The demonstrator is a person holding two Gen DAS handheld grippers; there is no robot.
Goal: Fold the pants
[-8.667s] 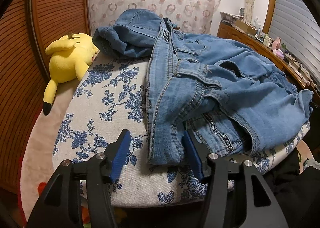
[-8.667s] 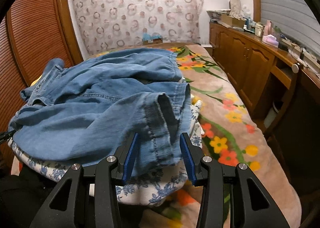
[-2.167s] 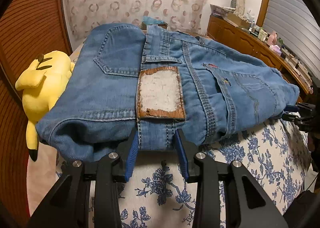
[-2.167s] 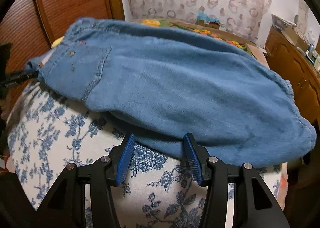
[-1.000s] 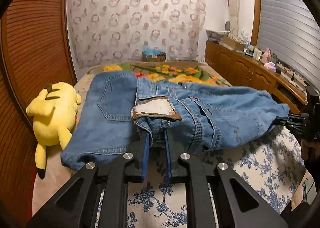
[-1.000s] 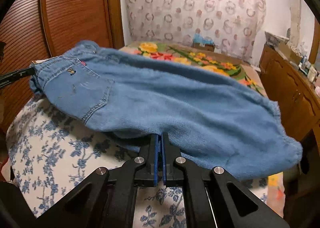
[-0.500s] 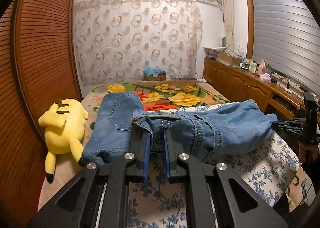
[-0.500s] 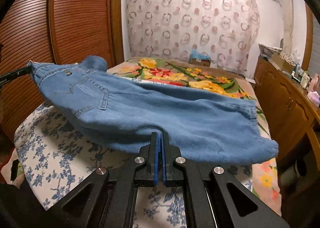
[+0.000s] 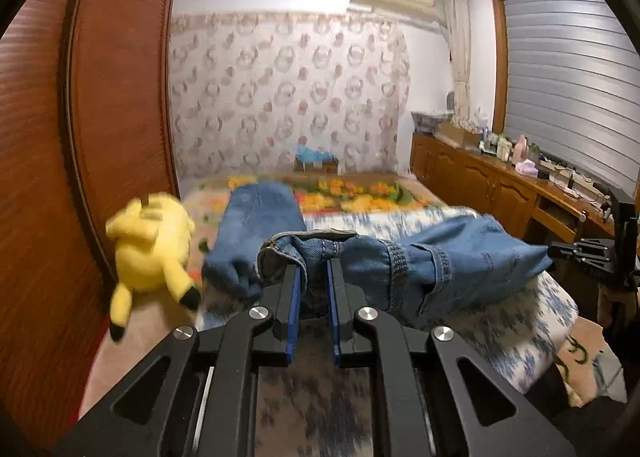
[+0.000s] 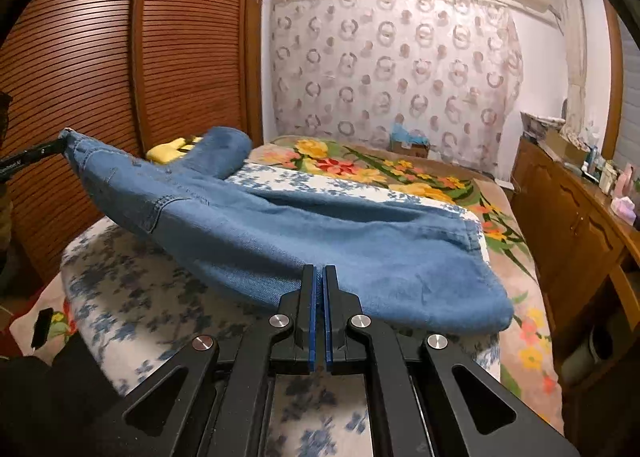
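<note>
A pair of blue jeans [image 9: 460, 261] hangs stretched between both grippers above a blue-flowered white cushion [image 9: 512, 321]. In the left wrist view my left gripper [image 9: 314, 275] is shut on the bunched waistband, and one end of the jeans trails onto the bed behind. My right gripper [image 10: 319, 277] is shut on the near edge of the jeans [image 10: 280, 233] at mid-length. The other gripper shows at the far right [image 9: 580, 249] of the left view and at the far left [image 10: 28, 157] of the right view.
A yellow plush toy [image 9: 150, 241] lies on the bed beside a brown slatted wardrobe [image 9: 48, 177]. A floral blanket [image 10: 400, 169] covers the bed behind. A wooden cabinet [image 10: 576, 217] with small items runs along the right wall.
Both grippers, shut on the jeans, drew back towards the camera side and the jeans lifted off the cushion; the waistband patch has tipped out of sight.
</note>
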